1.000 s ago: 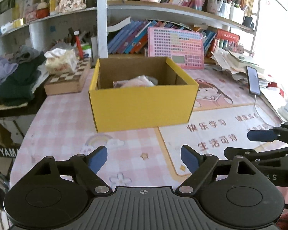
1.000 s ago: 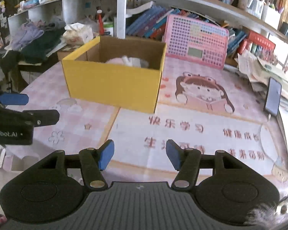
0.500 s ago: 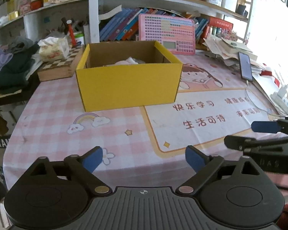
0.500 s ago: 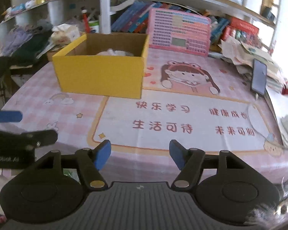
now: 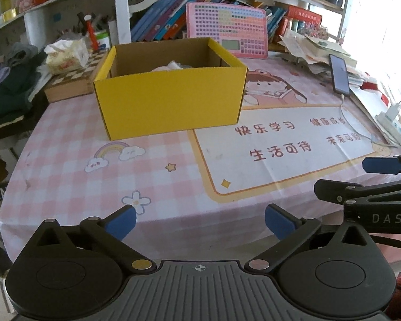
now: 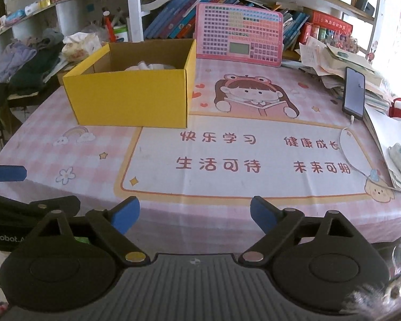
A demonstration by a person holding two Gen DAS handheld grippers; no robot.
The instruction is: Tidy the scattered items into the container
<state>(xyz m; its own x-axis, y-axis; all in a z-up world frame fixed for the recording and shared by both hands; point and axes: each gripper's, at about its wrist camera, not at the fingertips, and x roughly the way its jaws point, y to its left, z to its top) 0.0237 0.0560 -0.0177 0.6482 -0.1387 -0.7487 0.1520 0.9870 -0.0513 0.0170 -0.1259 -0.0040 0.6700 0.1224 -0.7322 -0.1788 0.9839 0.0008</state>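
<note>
The left gripper (image 5: 199, 220) hung at the near edge of the table, its blue-padded jaws spread wide with nothing between them. The right gripper (image 6: 193, 214) sat level with it just to the side, jaws equally wide and empty — each showed at the margin of the other's view, side by side and apart.

Under both lay the pink checked tablecloth (image 5: 66, 144), printed with a rainbow, a flower and small stars, and bare of loose items on its near half. Beyond the fingertips spread the white panel (image 6: 240, 157) with red Chinese characters, framed in orange, and past it a cartoon girl (image 6: 251, 95) reading a book.

Farther back and left of centre stood the yellow cardboard box (image 5: 171, 104), open-topped and upright on the cloth. Pale, crumpled items (image 6: 147, 66) showed inside it, just above the front wall; what they were could not be told.

To the right, a smartphone (image 6: 354, 93) leaned on a heap of papers (image 5: 315, 50), a white cable running from it. Behind the box stood a pink keyboard-like toy (image 6: 239, 37) against rows of books (image 5: 163, 24) on the shelf — and at far left, a tissue pack (image 5: 66, 54) on a chequered board (image 5: 74, 76), beside dark clothes (image 5: 10, 91).
</note>
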